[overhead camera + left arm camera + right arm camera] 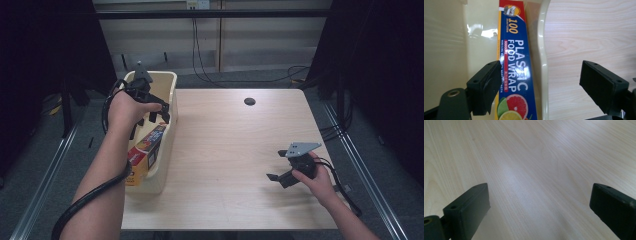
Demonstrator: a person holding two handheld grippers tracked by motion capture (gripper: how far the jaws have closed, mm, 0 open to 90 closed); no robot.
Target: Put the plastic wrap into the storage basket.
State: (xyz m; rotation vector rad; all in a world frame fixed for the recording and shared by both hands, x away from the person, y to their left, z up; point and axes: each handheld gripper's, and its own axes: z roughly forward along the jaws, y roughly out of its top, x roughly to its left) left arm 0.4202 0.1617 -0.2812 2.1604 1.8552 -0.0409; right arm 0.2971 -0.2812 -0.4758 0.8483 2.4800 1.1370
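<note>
A long box of plastic food wrap (147, 147), blue with a red end and citrus pictures, lies inside the cream plastic bin (169, 80) against its right wall. My left gripper (157, 116) hangs over the bin above the box. In the left gripper view the box (516, 62) lies below and between the jaws, which stand apart without pressing on it, so my left gripper (540, 85) is open. My right gripper (278, 165) is held low over the wooden table (225, 150) at the front right. It is open (539, 207) with bare tabletop between its jaws.
The bin stands at the table's left edge. A small black round grommet (249, 101) sits in the tabletop near the back edge. Black cables (300, 72) run over the floor behind the table. Metal rails flank both sides.
</note>
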